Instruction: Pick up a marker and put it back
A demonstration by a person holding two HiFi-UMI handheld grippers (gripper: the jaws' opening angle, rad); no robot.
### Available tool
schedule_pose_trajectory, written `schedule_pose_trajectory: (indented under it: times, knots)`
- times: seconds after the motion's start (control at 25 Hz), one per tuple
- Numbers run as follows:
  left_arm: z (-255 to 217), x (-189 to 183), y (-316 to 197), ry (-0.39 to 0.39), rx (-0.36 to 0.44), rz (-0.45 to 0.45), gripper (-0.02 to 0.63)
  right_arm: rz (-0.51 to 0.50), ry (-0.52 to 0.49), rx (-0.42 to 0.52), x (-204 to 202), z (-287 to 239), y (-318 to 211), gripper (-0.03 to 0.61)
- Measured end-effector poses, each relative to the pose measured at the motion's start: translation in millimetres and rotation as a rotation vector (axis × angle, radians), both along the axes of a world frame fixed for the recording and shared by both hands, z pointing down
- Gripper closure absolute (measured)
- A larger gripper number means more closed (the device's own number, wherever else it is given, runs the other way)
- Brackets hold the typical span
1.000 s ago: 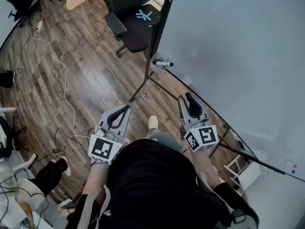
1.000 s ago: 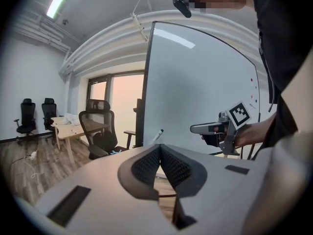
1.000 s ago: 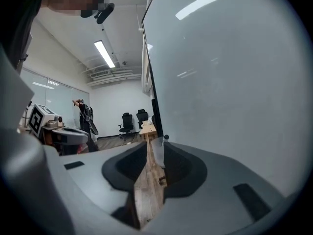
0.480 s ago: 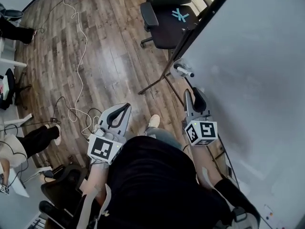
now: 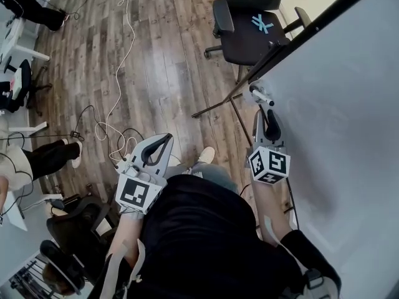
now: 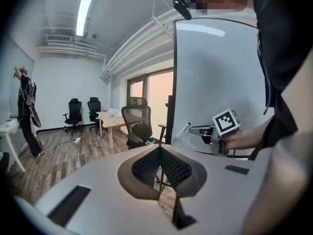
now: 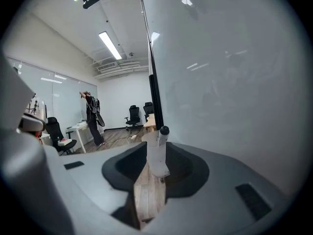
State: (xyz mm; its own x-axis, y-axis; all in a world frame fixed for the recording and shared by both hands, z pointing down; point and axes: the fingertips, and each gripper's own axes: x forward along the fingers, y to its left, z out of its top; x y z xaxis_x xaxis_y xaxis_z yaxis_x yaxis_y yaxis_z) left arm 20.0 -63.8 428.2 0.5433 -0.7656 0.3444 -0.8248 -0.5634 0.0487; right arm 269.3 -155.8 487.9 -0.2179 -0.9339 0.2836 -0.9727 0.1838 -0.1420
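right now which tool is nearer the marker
Right. The right tool points at the marker at the edge of the board, just short of it; the left tool hangs over the floor, well to its left.

Floor (image 5: 156,73) glossy wood (planks); marker (image 5: 263,96) smooth plastic.

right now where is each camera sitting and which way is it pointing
Head view: on the person's head, looking steeply down at the floor, chair and whiteboard; shows the torso, left gripper and right gripper.
Left gripper view: on the left gripper, looking along its closed jaws toward the whiteboard; shows the right hand holding the right gripper.
Right gripper view: on the right gripper, looking along its parted jaws at the marker in its holder; only its jaws show.
Shared: all three show the marker and whiteboard.
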Motion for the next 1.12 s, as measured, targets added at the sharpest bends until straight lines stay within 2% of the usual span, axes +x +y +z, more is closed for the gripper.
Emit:
schedule_pose_trajectory:
  times: [0.72,0.8,1.12]
  knots:
    - [5.7,-29.7,12.3,-0.012,-0.013,-0.08,0.605,0.076,0.037,0.036,6.1,1.4,-31.9,0.463]
    - [7.6,-31.6,12.0,-0.01,-0.009,-0.084,0.604,0.082,0.045,0.039,6.8,2.9,-32.7,0.488]
    - [7.0,-35.8,12.7,0.003,-0.007,-0.108,0.604,0.059,0.076,0.048,2.0,-1.5,-36.0,0.5]
